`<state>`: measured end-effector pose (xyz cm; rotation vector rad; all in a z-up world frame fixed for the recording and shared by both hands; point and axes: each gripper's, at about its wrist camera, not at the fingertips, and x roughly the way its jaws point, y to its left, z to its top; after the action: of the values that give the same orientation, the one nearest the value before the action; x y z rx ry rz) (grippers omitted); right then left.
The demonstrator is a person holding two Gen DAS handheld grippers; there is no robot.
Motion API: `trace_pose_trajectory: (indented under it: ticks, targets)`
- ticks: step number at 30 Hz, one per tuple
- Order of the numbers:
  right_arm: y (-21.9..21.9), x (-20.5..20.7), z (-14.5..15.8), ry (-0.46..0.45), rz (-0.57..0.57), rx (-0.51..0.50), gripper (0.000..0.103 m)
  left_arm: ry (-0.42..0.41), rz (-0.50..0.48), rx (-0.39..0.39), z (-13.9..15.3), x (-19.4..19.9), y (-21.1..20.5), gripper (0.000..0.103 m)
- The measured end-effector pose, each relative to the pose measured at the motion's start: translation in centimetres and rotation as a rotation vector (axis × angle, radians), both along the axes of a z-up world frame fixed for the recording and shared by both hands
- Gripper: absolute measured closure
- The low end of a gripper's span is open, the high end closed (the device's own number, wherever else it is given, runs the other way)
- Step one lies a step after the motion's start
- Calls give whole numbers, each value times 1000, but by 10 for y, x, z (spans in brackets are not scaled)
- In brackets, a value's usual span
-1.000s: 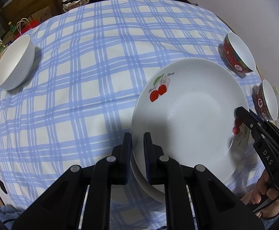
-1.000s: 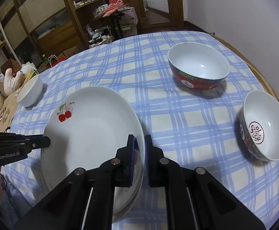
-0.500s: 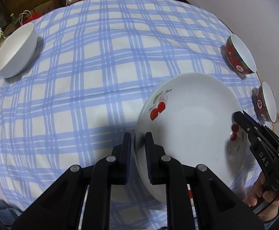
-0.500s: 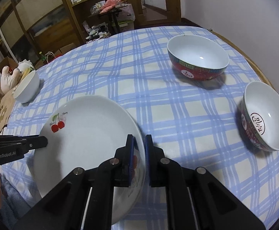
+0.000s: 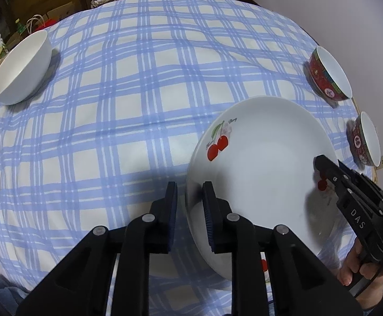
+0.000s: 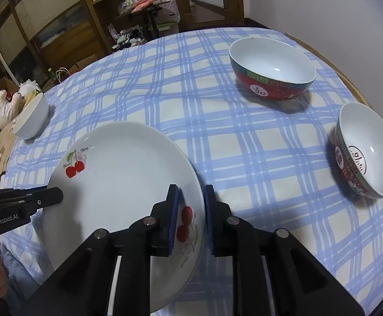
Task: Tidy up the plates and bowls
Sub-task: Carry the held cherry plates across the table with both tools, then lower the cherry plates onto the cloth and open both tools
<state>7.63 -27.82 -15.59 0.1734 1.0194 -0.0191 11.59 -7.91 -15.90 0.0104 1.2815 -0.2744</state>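
Note:
A white cherry-print plate [image 5: 259, 168] [image 6: 123, 184] lies near the front edge of the table, on top of a second cherry plate [image 5: 265, 272] that shows only under its near rim. My left gripper [image 5: 190, 205] straddles the top plate's left rim. Its jaws are opening and a gap shows at both pads. My right gripper [image 6: 191, 202] straddles the opposite rim, its jaws also opening, with the pads off the rim. Each gripper shows in the other's view: the right gripper [image 5: 323, 168] and the left gripper [image 6: 57, 197].
A white bowl [image 5: 20, 68] [image 6: 30, 118] stands at the far left of the blue checked tablecloth [image 5: 138, 105]. Two red-sided bowls stand to the right, one farther back [image 5: 328, 76] [image 6: 273, 73] and one nearer [image 5: 365, 139] [image 6: 365, 150]. Shelves and clutter lie beyond the table.
Both pairs of jaws have parted from tight on the plate's rim to a visible gap. The top plate has sunk onto the plate beneath.

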Motion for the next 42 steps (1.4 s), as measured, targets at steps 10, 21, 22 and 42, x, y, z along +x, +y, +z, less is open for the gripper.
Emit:
trace_pose_trajectory:
  ticks: [10, 21, 22, 42]
  targets:
    - [-3, -1, -1, 5, 3, 8, 83, -26, -39, 47, -4, -2, -6, 72]
    - [-3, -1, -2, 7, 2, 14, 82, -11, -47, 45, -5, -2, -6, 68]
    - [-4, -1, -3, 6, 2, 14, 82, -10, -46, 44, -5, -1, -7, 68]
    - [-5, -6, 22, -47, -8, 38, 55, -80, -42, 43, 39, -16, 9, 60]
